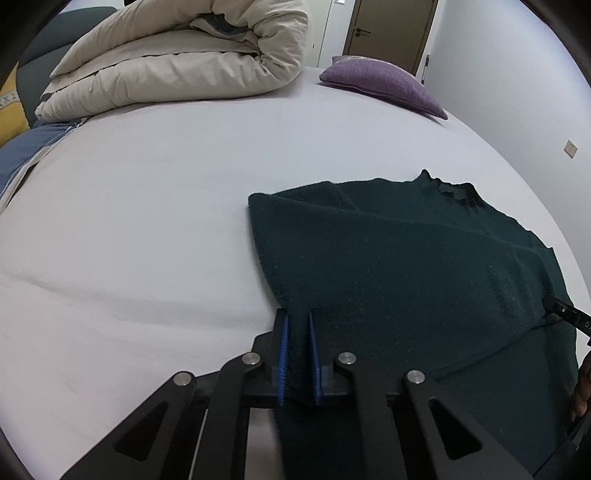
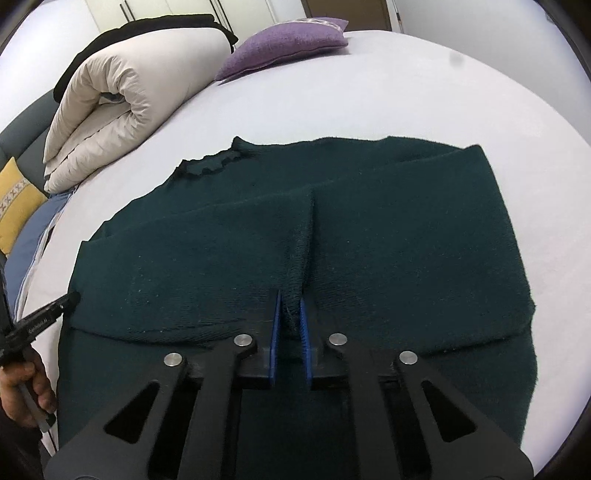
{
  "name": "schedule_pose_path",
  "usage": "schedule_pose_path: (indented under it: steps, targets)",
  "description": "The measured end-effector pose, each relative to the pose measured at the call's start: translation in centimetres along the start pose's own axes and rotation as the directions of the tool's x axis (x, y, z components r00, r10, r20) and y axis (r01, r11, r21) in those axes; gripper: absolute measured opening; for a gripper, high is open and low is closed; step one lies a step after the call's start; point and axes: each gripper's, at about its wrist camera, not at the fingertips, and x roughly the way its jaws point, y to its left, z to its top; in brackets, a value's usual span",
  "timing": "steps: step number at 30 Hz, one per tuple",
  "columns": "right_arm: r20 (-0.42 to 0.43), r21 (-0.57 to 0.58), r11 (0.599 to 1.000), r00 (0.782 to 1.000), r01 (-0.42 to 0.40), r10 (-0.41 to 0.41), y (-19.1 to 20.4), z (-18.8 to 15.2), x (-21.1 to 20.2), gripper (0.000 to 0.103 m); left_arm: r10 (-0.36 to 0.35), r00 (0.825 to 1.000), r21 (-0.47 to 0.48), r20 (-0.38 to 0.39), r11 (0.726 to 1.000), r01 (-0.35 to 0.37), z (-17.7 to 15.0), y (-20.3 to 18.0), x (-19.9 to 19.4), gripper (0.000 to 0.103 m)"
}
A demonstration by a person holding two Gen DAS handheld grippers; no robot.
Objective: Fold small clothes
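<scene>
A dark green knitted sweater (image 1: 406, 266) lies flat on the white bed sheet (image 1: 147, 221), its collar (image 1: 454, 192) at the far side. My left gripper (image 1: 295, 318) is shut on the sweater's near left edge, with a ridge of knit pinched between the blue pads. In the right wrist view the same sweater (image 2: 388, 229) fills the middle. My right gripper (image 2: 290, 302) is shut on a raised fold of it near the lower hem. The left gripper's black finger (image 2: 48, 312) and the hand (image 2: 26, 384) holding it show at the left edge.
A rolled beige duvet (image 1: 177, 62) and a purple cushion (image 1: 384, 83) lie at the far side of the bed. A yellow cushion (image 2: 14, 199) and blue cloth (image 2: 40, 229) sit at the left edge. A brown door (image 1: 388, 29) stands beyond the bed.
</scene>
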Motion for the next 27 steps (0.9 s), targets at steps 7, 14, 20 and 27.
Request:
schedule_pose_path:
  steps: [7,14,20,27]
  targets:
    - [-0.014,-0.034,0.999,1.000,0.006,-0.007,1.7,-0.8,-0.3,0.007,0.008,1.000,-0.017,0.016,1.000,-0.008,0.1,1.5,0.2,0.009]
    - [-0.024,-0.017,1.000,1.000,-0.004,0.004,0.3,-1.0,0.8,0.007,0.031,0.999,0.039,0.023,0.999,-0.032,-0.5,1.3,0.4,0.009]
    - [-0.057,-0.026,0.999,0.998,0.035,-0.037,0.3,-0.8,-0.9,0.012,0.115,0.987,0.029,0.113,0.993,-0.118,-0.1,1.4,-3.3,0.011]
    - [0.067,0.011,0.999,0.997,-0.047,0.046,1.0,2.1,-4.1,0.014,0.050,0.990,0.097,0.131,0.993,-0.063,0.6,-2.2,-4.4,0.011]
